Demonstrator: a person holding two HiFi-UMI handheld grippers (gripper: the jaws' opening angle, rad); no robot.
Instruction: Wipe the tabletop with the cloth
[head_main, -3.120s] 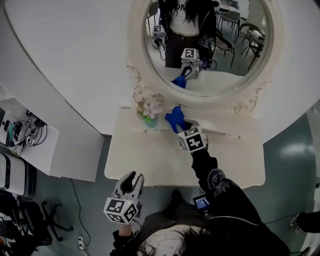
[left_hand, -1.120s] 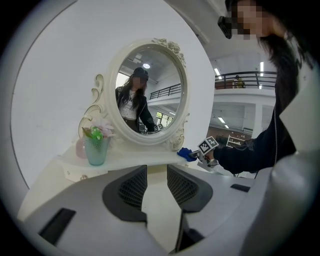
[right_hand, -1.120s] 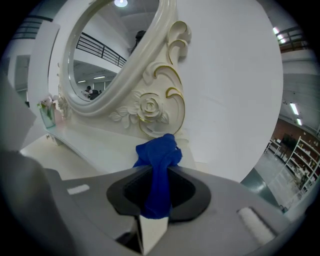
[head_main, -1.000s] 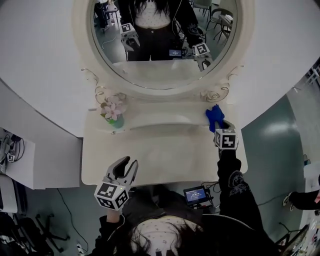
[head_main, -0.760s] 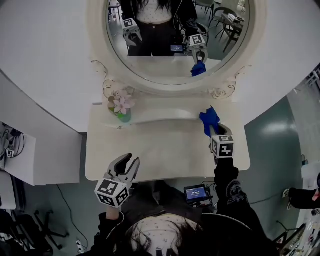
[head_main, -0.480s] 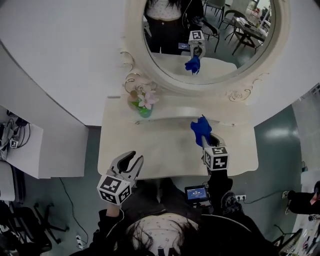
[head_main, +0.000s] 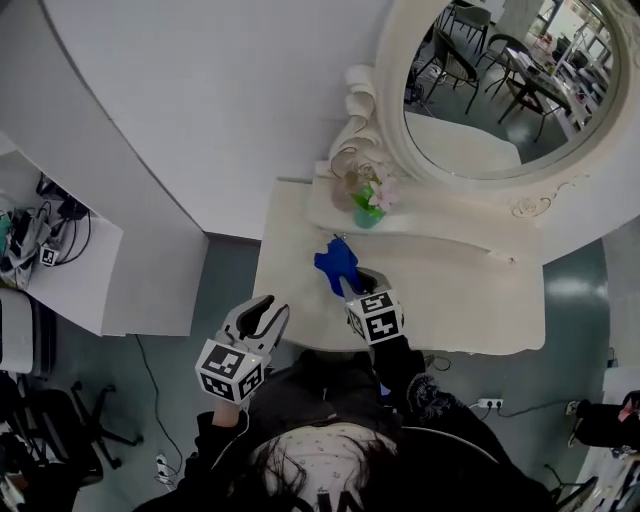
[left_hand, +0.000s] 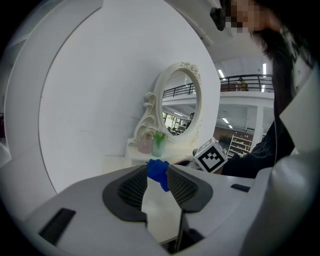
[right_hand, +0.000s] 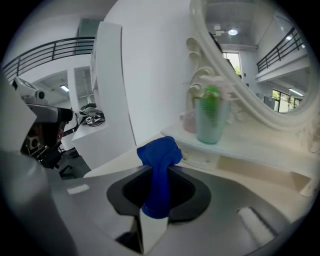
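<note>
The blue cloth (head_main: 336, 264) is soft, bunched into a crumpled wad. The right gripper (head_main: 351, 284) clamps it, and the wad sticks out past the jaw tips over the near left of the smooth cream tabletop (head_main: 450, 300); I cannot tell whether it touches. The left gripper (head_main: 262, 306) hangs off the table's edge, jaws apart and empty. The picture edge cuts off the carved oval mirror (head_main: 500, 90).

Blue cloth (head_main: 337, 265) (cream tabletop (head_main: 455, 300))

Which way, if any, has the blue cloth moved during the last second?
Yes. The blue cloth moved left along the tabletop, from its right end to near the flower vase.
</note>
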